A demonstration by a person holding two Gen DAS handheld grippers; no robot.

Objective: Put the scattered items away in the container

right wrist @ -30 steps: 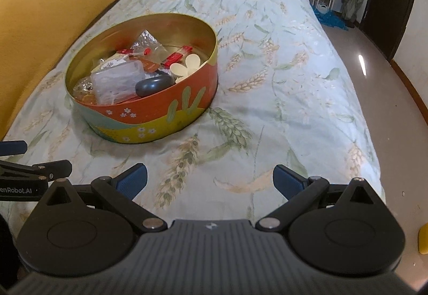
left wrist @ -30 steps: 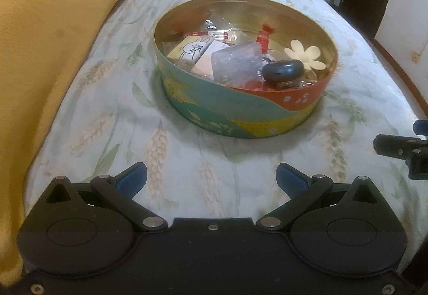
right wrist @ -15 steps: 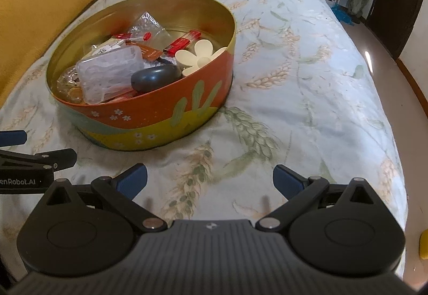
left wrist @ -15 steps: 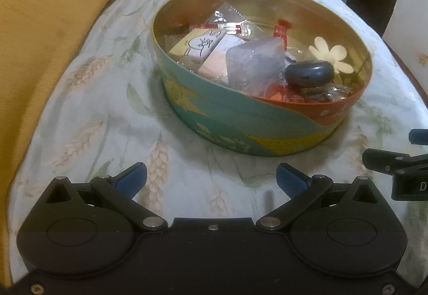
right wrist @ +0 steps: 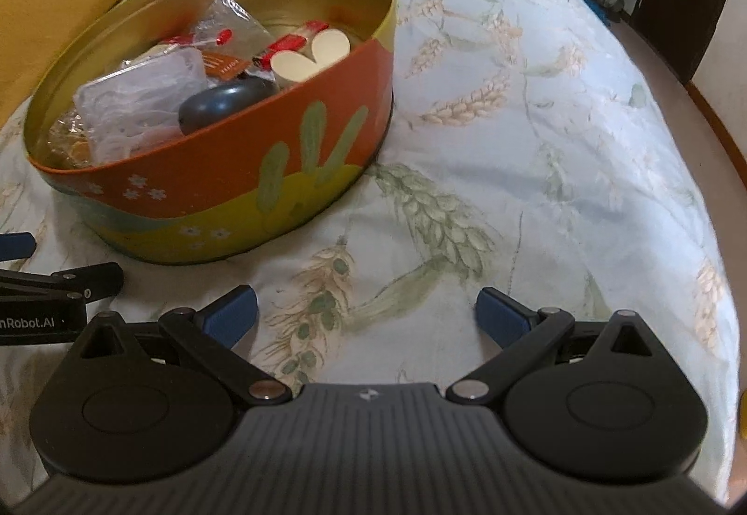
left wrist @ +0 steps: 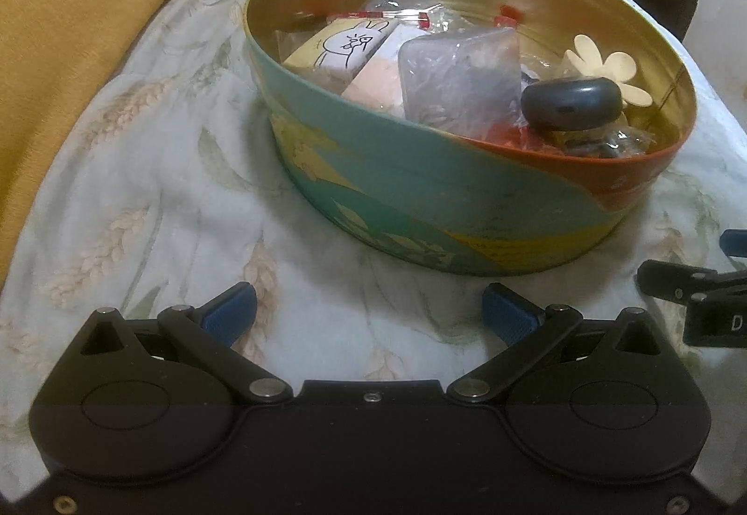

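1. The bed (right wrist: 537, 104), under a pale quilt printed with wheat ears, carries everything; a yellow blanket (left wrist: 70, 24) lies along its left edge.
2. The round tin (left wrist: 420, 207) sits near the bed's left side, just ahead of both grippers. It looks rigid and smooth-walled, so I judge the thin rim the only sure hold; the painted side would probably slip between pads.
3. Inside it, a clear plastic pack (left wrist: 460, 81) leans at the middle: light and crinkly, likely to crumple if pinched.
4. A dark rounded case (left wrist: 572, 102) rests by the tin's near right wall, hard and probably slick.
5. A cream flower clip (left wrist: 607, 64) lies behind it, stiff but with thin petals.
6. The left gripper (left wrist: 369, 309) and right gripper (right wrist: 366, 312) both stand spread wide, holding nothing. No loose item shows on the quilt, so the tidying seems done.
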